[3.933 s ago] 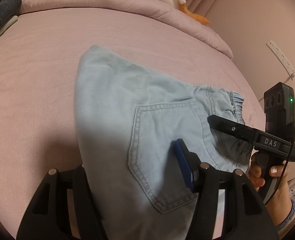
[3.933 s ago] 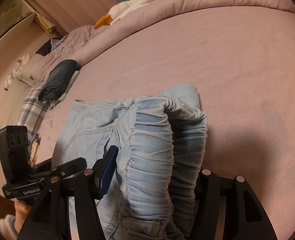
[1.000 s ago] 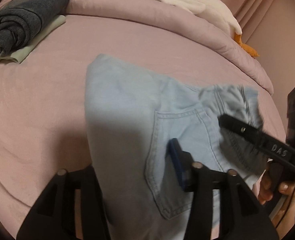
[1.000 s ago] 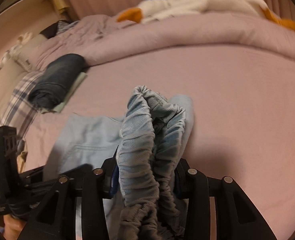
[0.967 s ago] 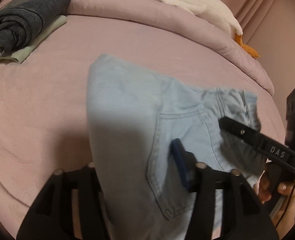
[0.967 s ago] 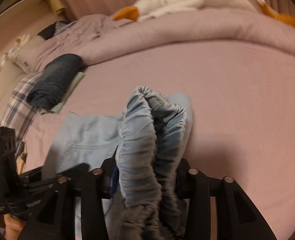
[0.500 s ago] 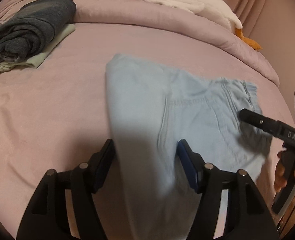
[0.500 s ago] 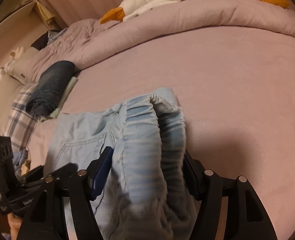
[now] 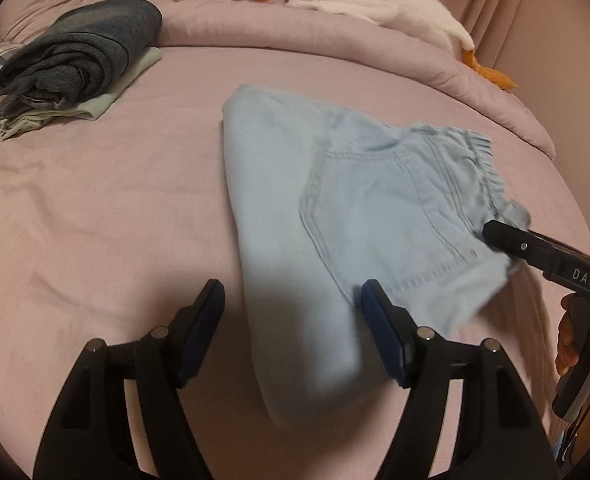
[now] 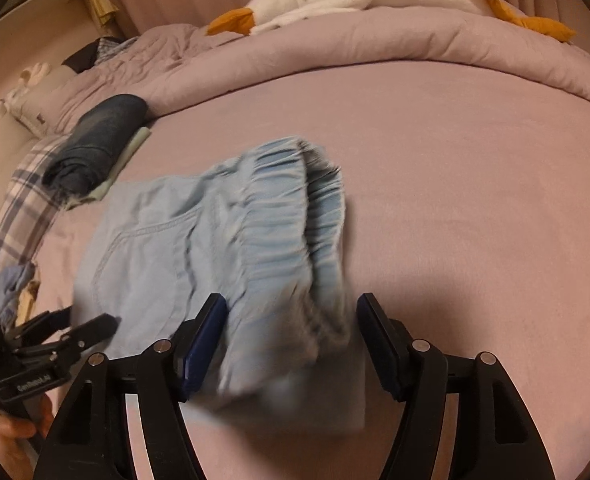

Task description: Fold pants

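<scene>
Pants: I see the folded light-blue denim pants (image 9: 335, 208) lying on the pink bed sheet (image 9: 95, 200), well apart from the rolled dark grey garment (image 9: 79, 52), which I take as my landmark.
Left gripper (image 9: 291, 328): jaws opening, wide apart; cloth lies between them but the pads do not press it.
Right gripper (image 10: 291, 340): jaws opening too, the gathered elastic waistband (image 10: 287, 216) loose between them.
Handling: I judge the denim soft, light and floppy, not slippery.
Where to hold: thick waistband and folded edge.
</scene>
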A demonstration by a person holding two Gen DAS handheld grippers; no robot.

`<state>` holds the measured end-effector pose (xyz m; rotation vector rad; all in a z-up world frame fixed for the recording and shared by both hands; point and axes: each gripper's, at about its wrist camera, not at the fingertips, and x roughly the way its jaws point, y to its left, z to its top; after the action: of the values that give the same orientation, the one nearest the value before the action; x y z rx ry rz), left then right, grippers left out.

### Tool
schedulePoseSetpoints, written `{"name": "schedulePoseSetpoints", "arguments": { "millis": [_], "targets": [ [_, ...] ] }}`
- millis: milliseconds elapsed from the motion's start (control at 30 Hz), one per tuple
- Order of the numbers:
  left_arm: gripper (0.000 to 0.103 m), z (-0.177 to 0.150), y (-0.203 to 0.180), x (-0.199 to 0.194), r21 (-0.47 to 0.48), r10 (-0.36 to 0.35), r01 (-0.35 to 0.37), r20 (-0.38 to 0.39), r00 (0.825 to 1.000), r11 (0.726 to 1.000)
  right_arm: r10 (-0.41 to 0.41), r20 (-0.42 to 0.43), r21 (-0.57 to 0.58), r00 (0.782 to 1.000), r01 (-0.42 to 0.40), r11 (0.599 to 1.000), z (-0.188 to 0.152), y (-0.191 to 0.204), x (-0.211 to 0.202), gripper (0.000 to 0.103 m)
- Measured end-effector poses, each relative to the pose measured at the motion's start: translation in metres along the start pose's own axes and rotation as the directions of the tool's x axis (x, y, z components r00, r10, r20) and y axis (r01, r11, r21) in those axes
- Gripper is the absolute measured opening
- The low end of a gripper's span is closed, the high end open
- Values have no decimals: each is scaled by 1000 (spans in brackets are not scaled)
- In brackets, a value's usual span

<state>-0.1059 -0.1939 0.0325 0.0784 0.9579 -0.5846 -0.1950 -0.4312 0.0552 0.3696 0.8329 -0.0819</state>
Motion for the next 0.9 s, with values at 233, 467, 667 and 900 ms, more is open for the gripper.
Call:
{"name": "schedulePoseSetpoints", "arguments": {
  "millis": [233,467,667,900],
  "targets": [
    [80,-1,-7,16,6,27,-27,-4,1000,1000,-51,-5,-31,999,51,998,-11,4,19,72],
    [81,-2,-9,2,-36,77,-77,-16,997,996,-31,8,13,999,31,999,-10,4,10,74],
    [95,0,-8,-23,-85,126,-125,6,992,989,-36,41,23,999,35,999,-18,8,-21,74],
    [102,-2,-10,-55,-145,149,-143,29,988,979,-17,61,-10,998,17,1000,-19,26,-41,84]
  ]
}}
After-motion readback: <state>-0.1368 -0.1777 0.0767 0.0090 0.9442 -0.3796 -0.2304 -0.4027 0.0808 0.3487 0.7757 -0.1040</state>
